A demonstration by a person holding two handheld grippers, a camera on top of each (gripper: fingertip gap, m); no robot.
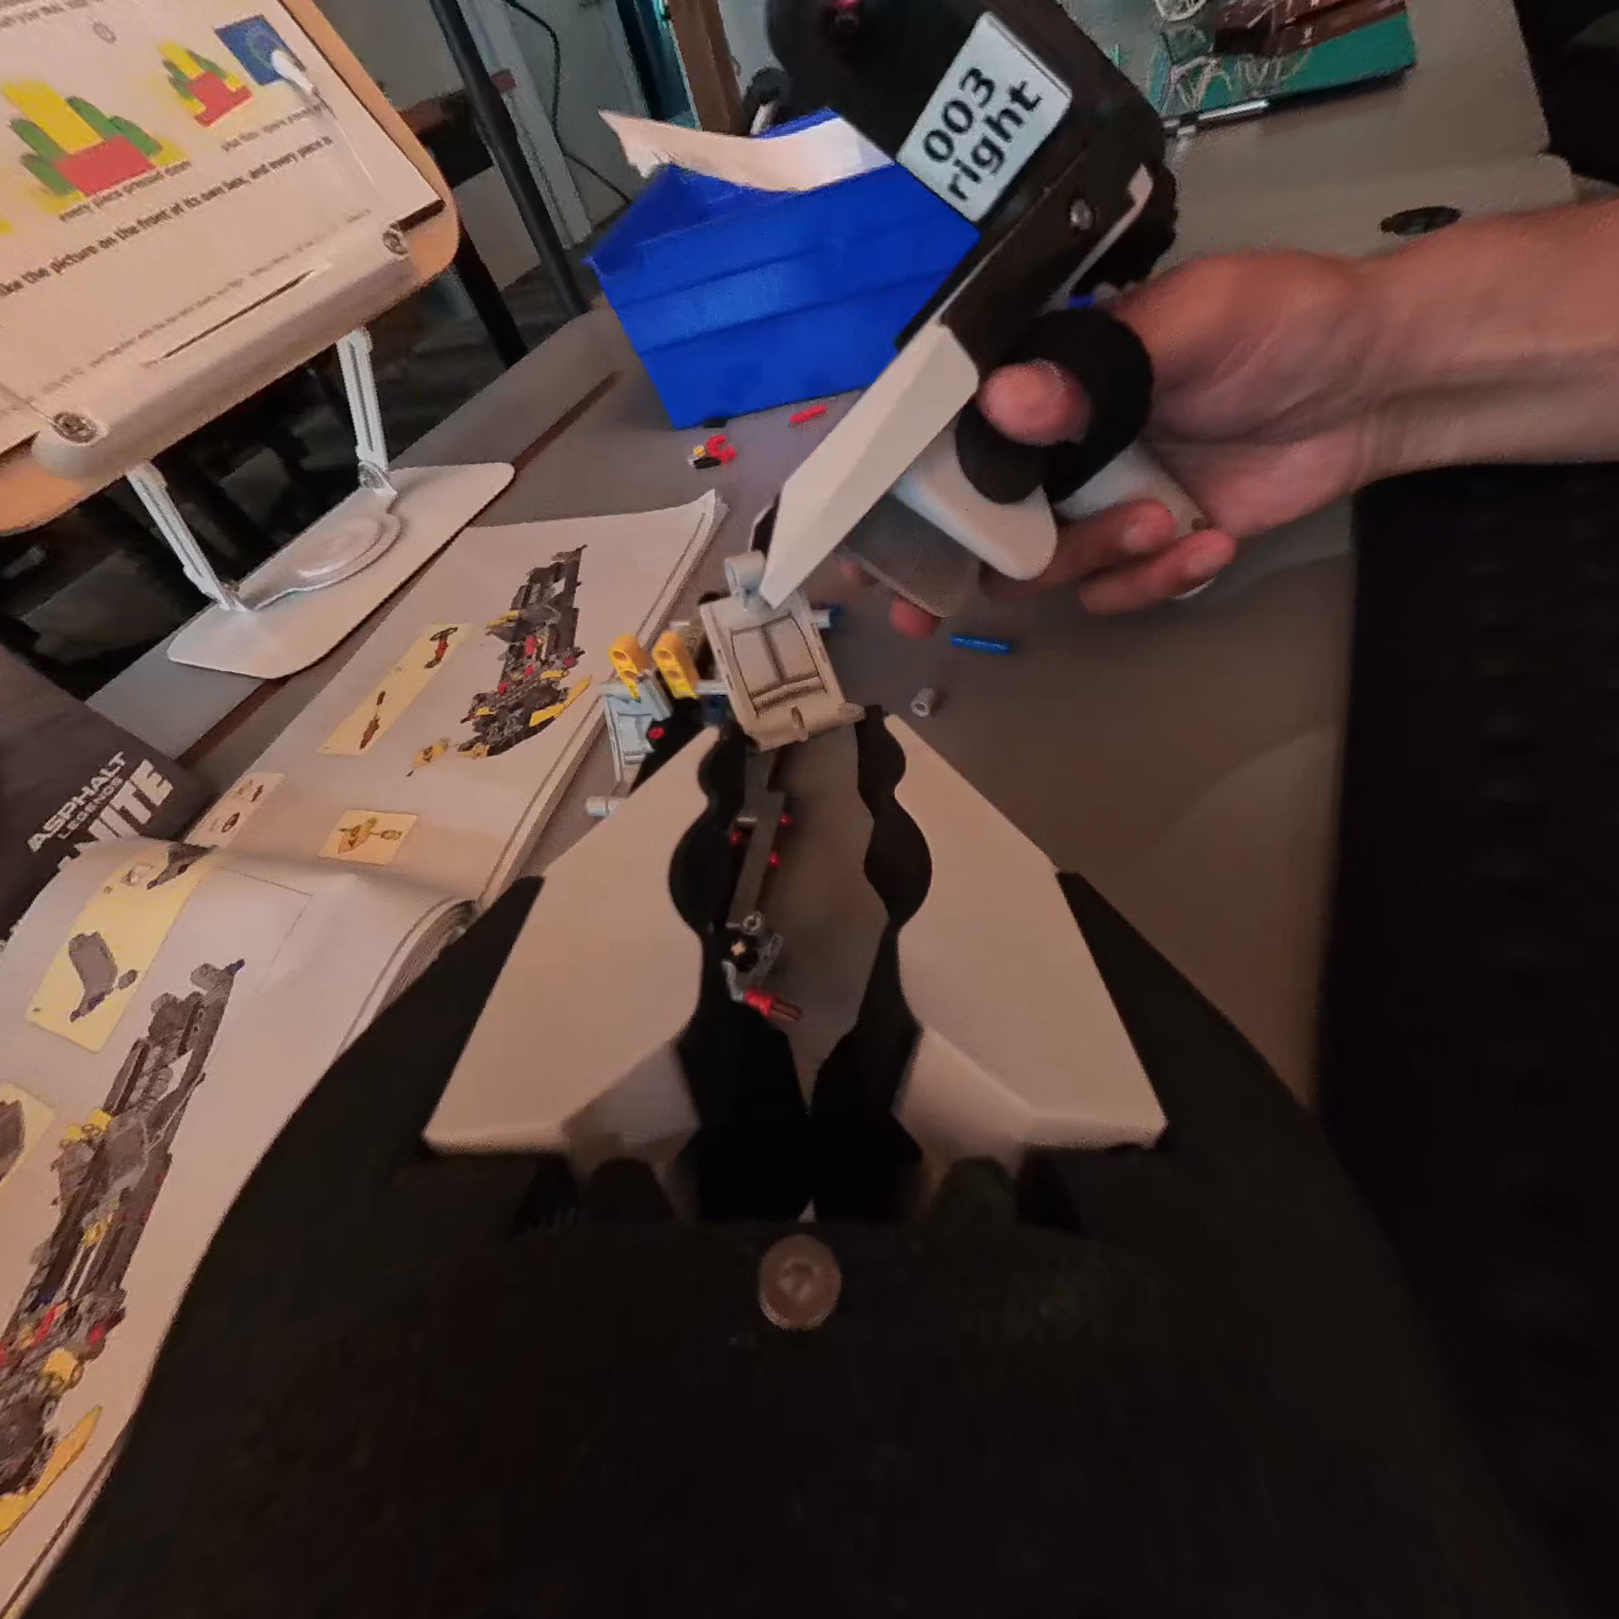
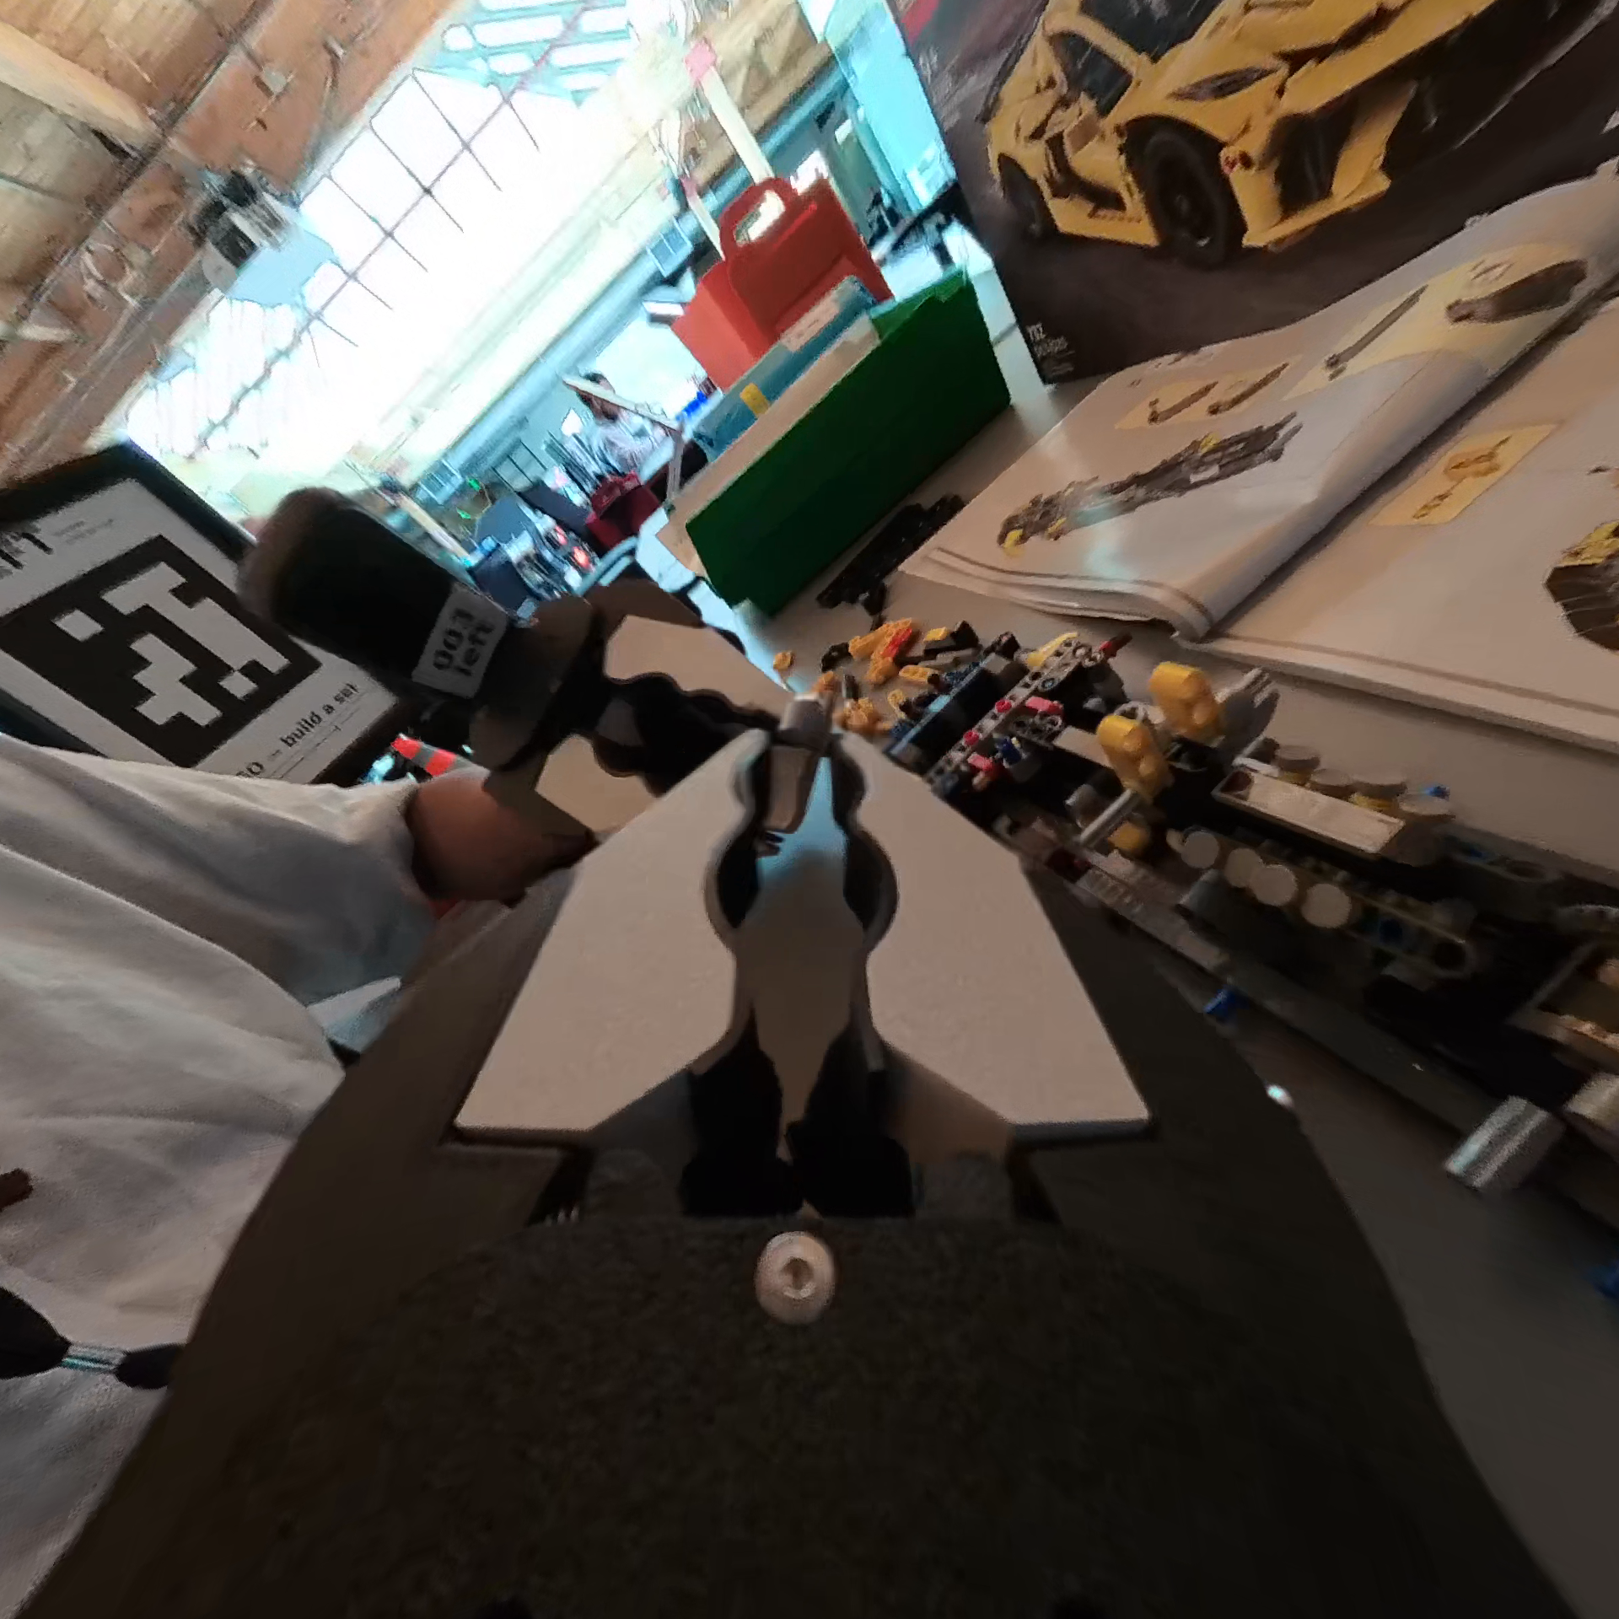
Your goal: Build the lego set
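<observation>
A: Over a grey table (image 1: 1095, 788), the left gripper (image 1: 793, 736) pinches a partly built lego chassis (image 1: 758, 854), its long dark-grey beam running back between the two fingers.

B: And the right one?

A: The right gripper (image 1: 771, 596) comes down from above, held in a bare hand (image 1: 1226, 412). Its white tips sit on a small light-grey connector (image 1: 745, 578) at the top of the tan seat piece (image 1: 775, 670). In its own wrist view the fingers are drawn close on a small grey part (image 2: 802, 771).

B: What else is on that chassis?

A: Two yellow connectors (image 1: 653, 661) stand just left of the seat piece.

B: And around it?

A: An open instruction booklet (image 1: 394, 745) lies to the left, a blue bin (image 1: 771, 280) behind. Loose red and blue pins (image 1: 981, 644) dot the tabletop. The right wrist view also shows a green box (image 2: 841, 464) and the set's box with a yellow car (image 2: 1226, 123) pictured on it.
</observation>
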